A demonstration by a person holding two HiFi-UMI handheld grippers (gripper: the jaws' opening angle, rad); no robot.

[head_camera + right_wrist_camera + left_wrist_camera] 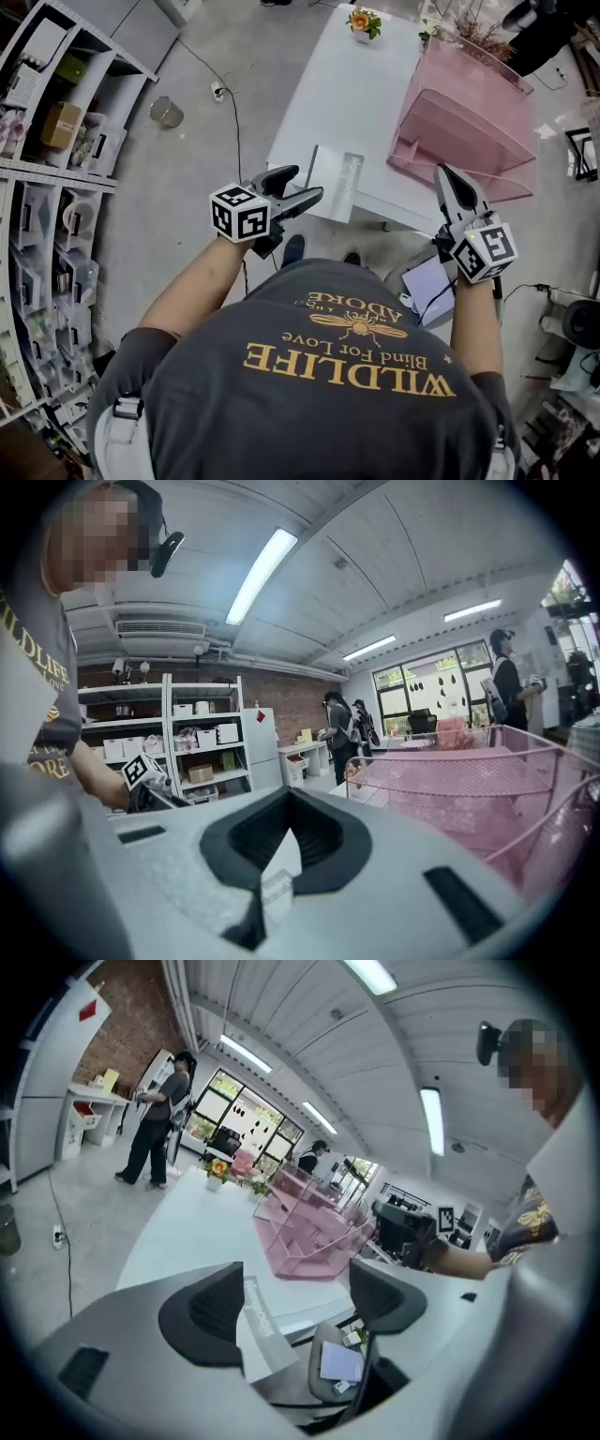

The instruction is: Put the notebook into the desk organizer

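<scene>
The white table (323, 94) takes up most of the space in front of the person. On its right side stands the pink wire desk organizer (469, 127), tilted back with its open slots facing the near edge. From where I stand, nothing seems to be in those slots.

The notebook (336, 183), grey with a pale strip down one side, lies flat at the table's near edge. It sits to the left of the organizer, with bare tabletop between the two. So the real work hasn't begun: the notebook is neither picked up nor filed.

The left gripper (307, 182) hangs right over the notebook's near corner with its jaws spread wide. In the left gripper view the notebook shows in the gap between the pads, closer to one pad, but neither pad presses on it. It is lined up for a grasp, not holding.

The right gripper (444, 178) waits by the organizer's front corner. Its jaws are clenched together at the tips, and I can't see that it grips anything.

What's left, as I judge it, is everything that counts: closing on the notebook, lifting it off the edge, carrying it across and sliding it into a slot. A small pot of flowers (364, 22) stands at the far end, out of the way.
</scene>
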